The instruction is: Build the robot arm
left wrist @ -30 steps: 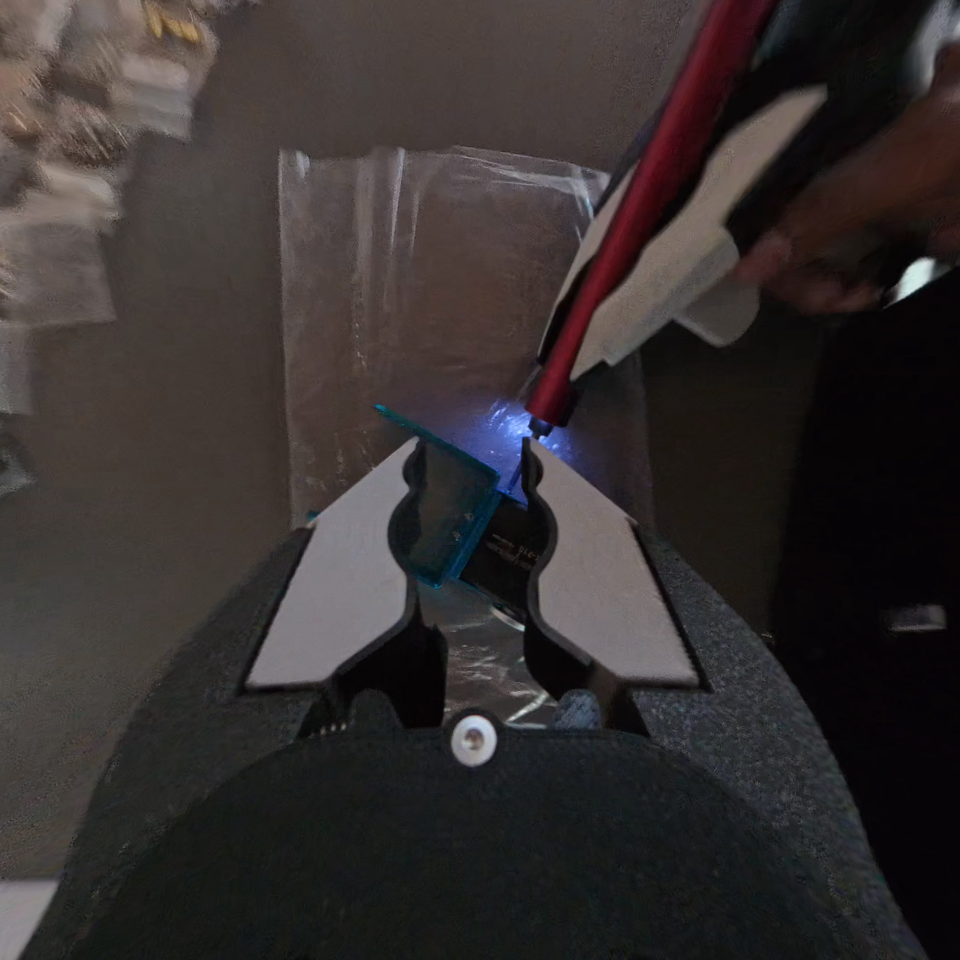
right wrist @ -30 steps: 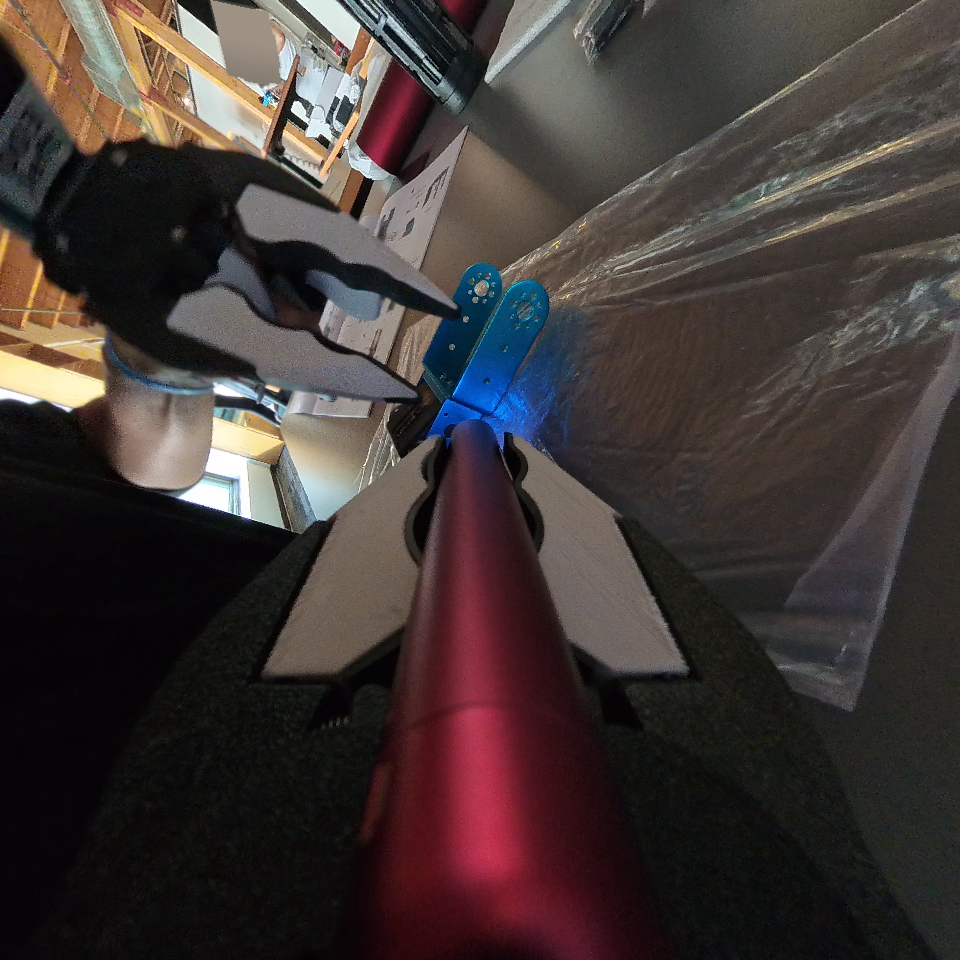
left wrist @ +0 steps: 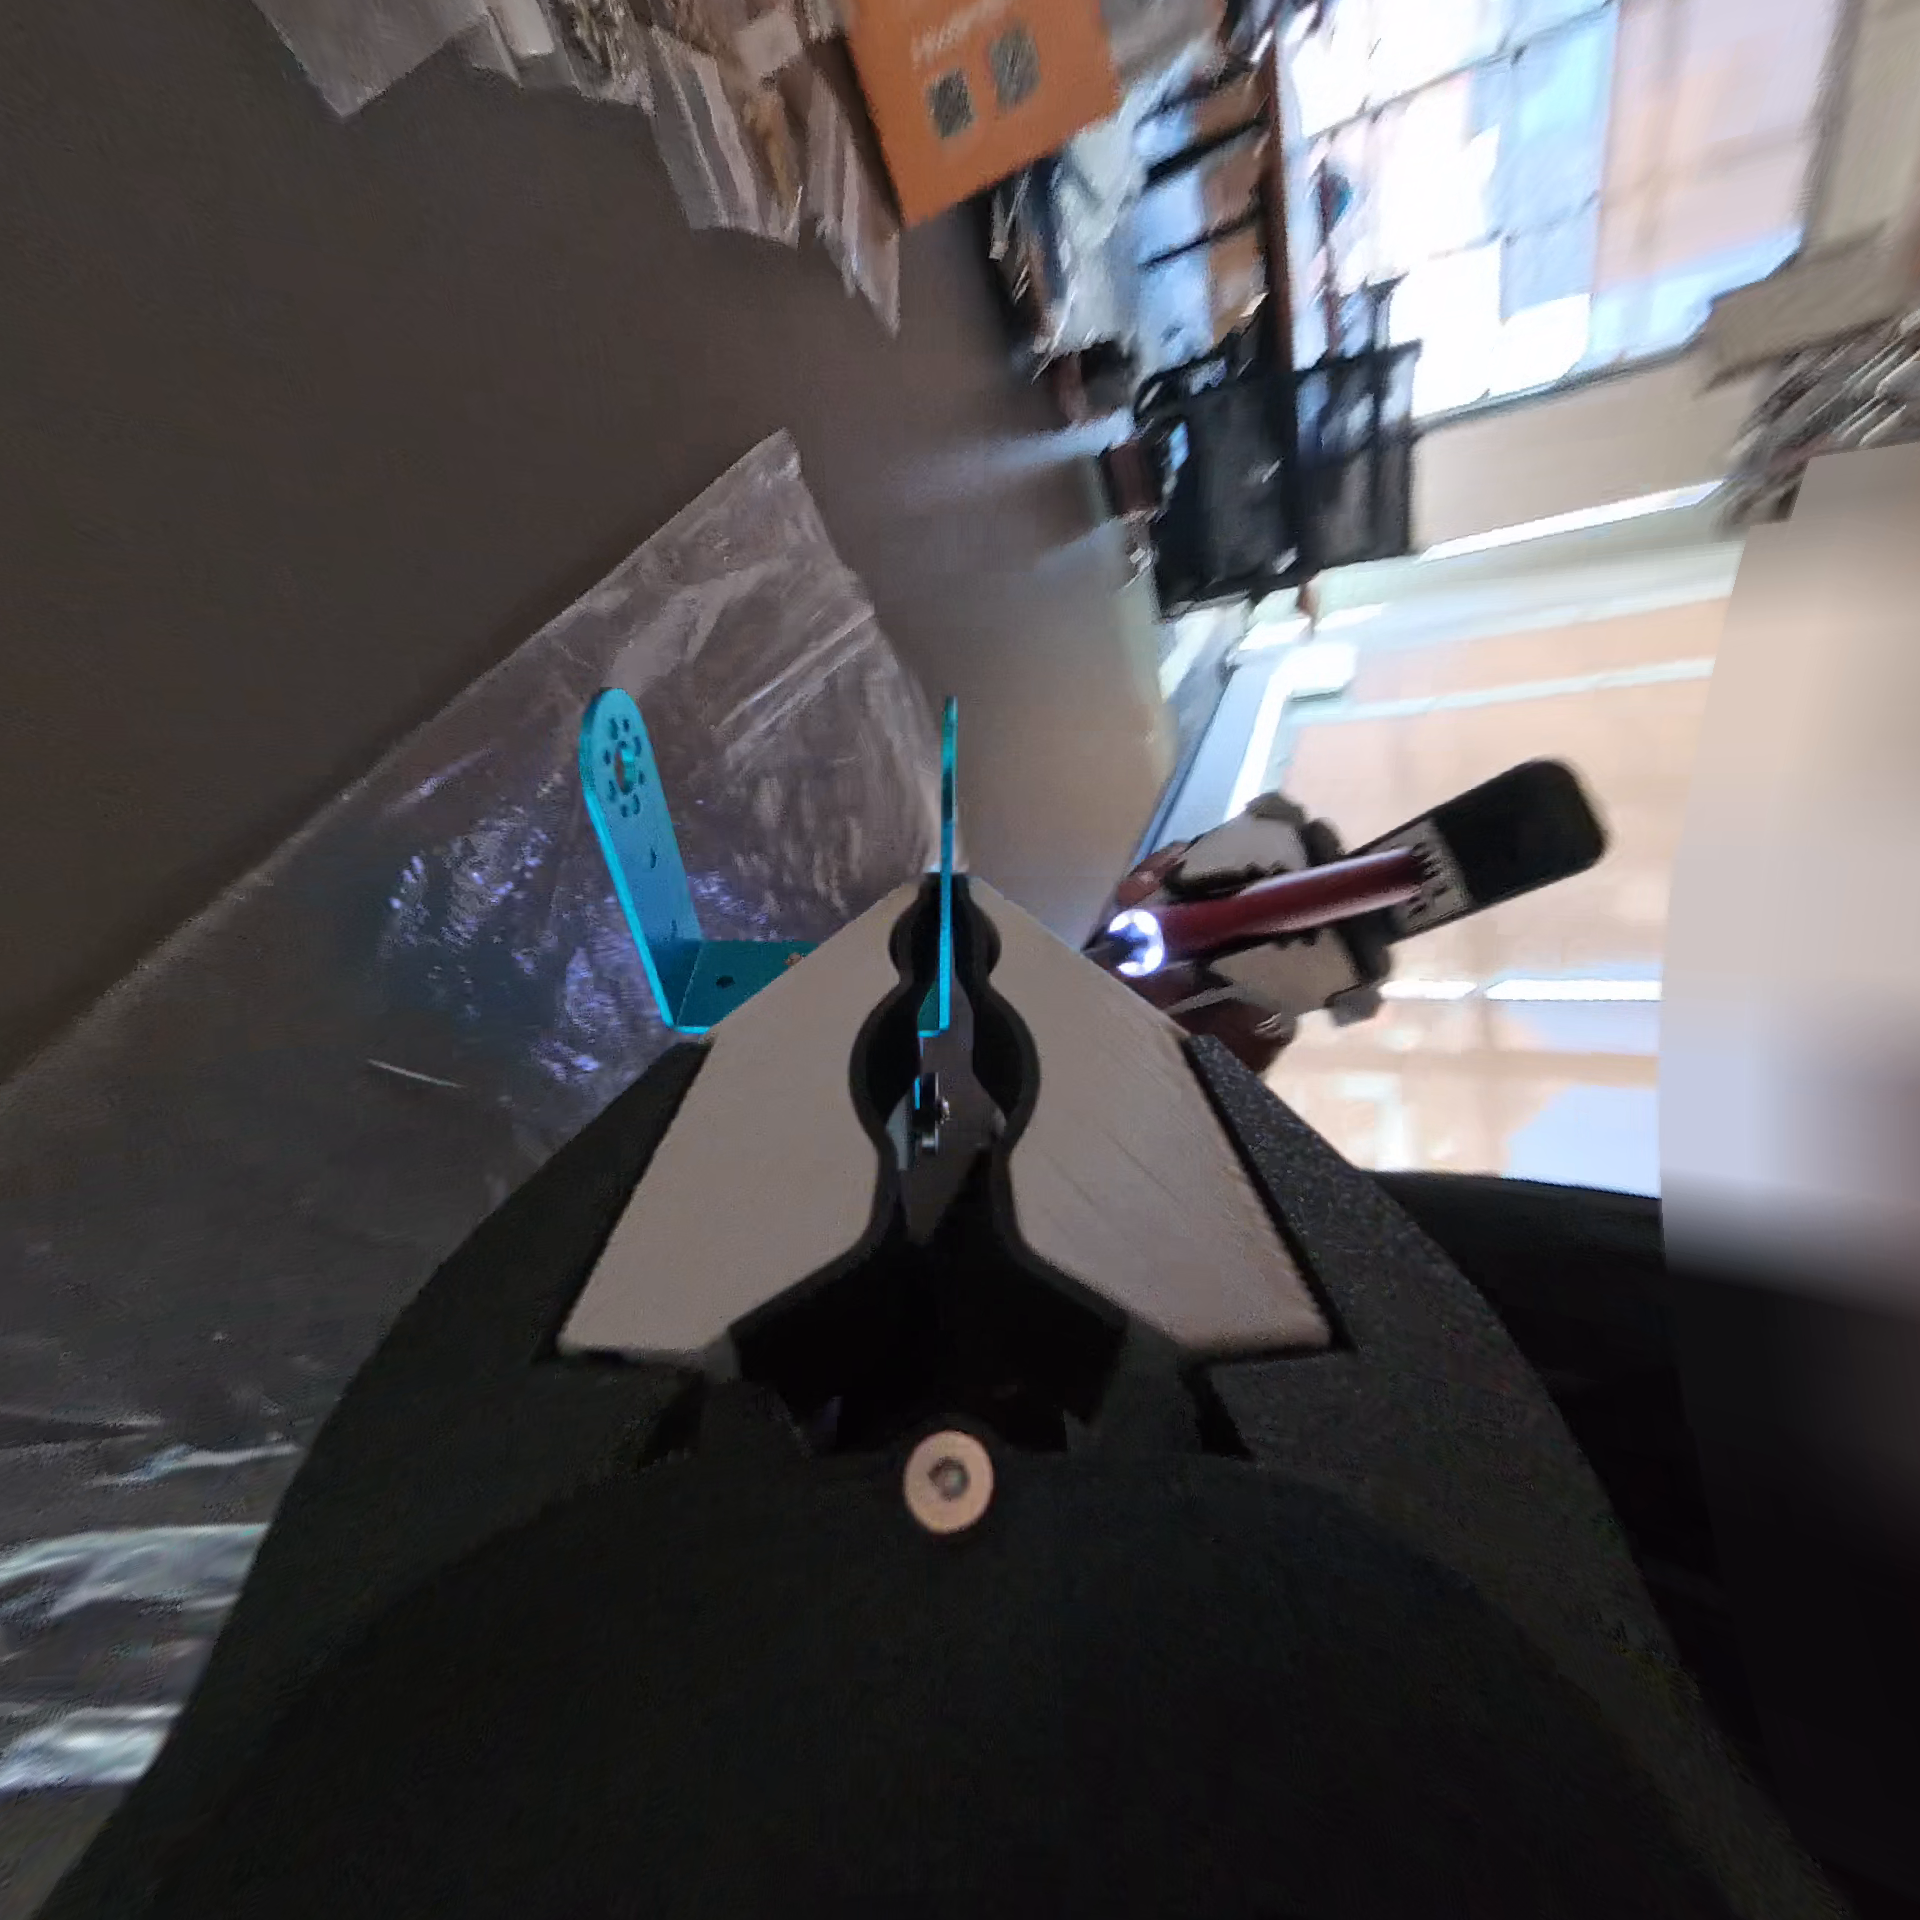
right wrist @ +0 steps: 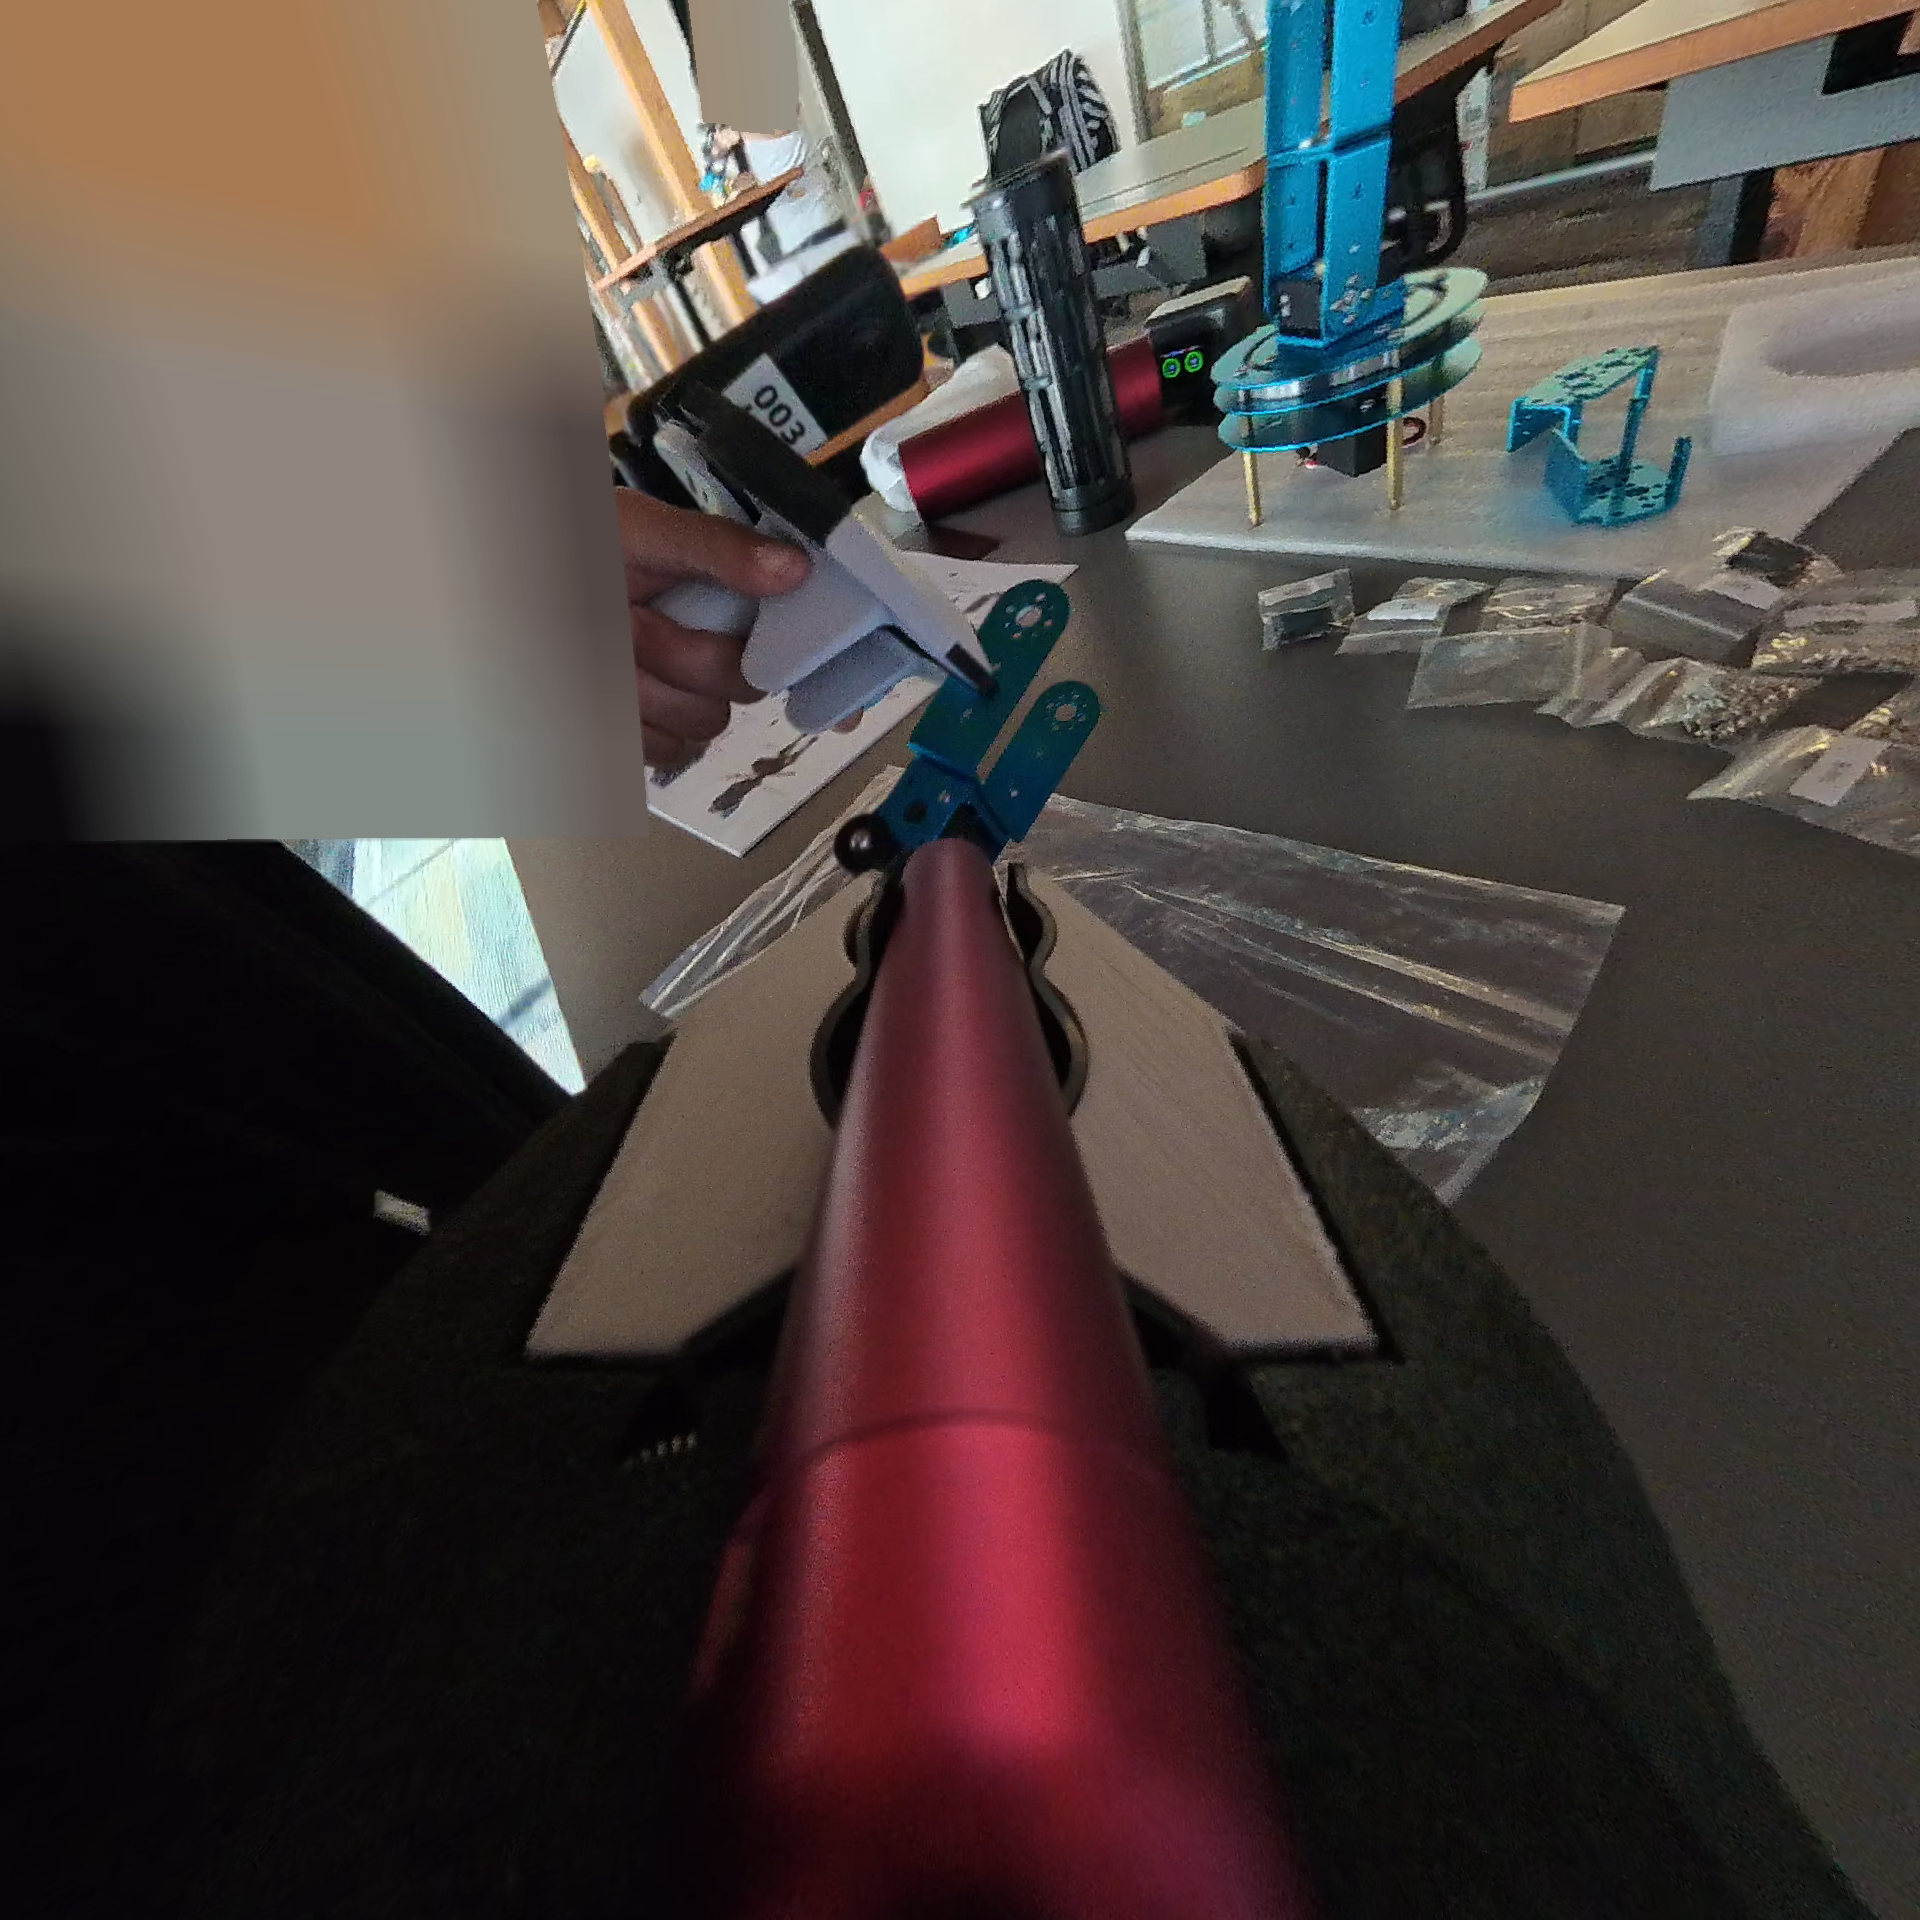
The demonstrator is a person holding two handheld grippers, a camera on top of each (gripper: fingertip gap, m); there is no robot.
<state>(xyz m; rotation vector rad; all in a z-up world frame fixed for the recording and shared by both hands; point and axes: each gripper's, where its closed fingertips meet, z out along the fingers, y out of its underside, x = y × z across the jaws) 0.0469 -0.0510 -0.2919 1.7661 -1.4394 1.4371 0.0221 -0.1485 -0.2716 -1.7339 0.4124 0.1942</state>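
My left gripper (left wrist: 943,904) is shut on one arm of a blue U-shaped metal bracket (left wrist: 634,831) and holds it above a clear plastic bag (left wrist: 727,644). A small black part is fixed to the bracket between my fingers. My right gripper (right wrist: 951,883) is shut on a red electric screwdriver (right wrist: 935,1299) whose tip meets the bracket's base (right wrist: 940,805). In the right wrist view the left gripper (right wrist: 971,681) pinches the bracket's upper arm. In the left wrist view the screwdriver (left wrist: 1278,904) shows at the right with its front light on.
A dark grey table (right wrist: 1714,987) carries the clear plastic bag (right wrist: 1299,997), a printed sheet (right wrist: 790,769), several small bags of parts (right wrist: 1621,644), a blue bracket frame (right wrist: 1600,436), a blue tower on round plates (right wrist: 1340,312), a black cylinder (right wrist: 1049,343) and a red tube (right wrist: 997,436). An orange box (left wrist: 977,94) stands beyond. About 11 cm separates my left fingertips from my right.
Both grippers have swung to a new angle with the bracket and screwdriver. The bracket is now lifted off the plastic bag, with the left gripper closed tighter on one arm.
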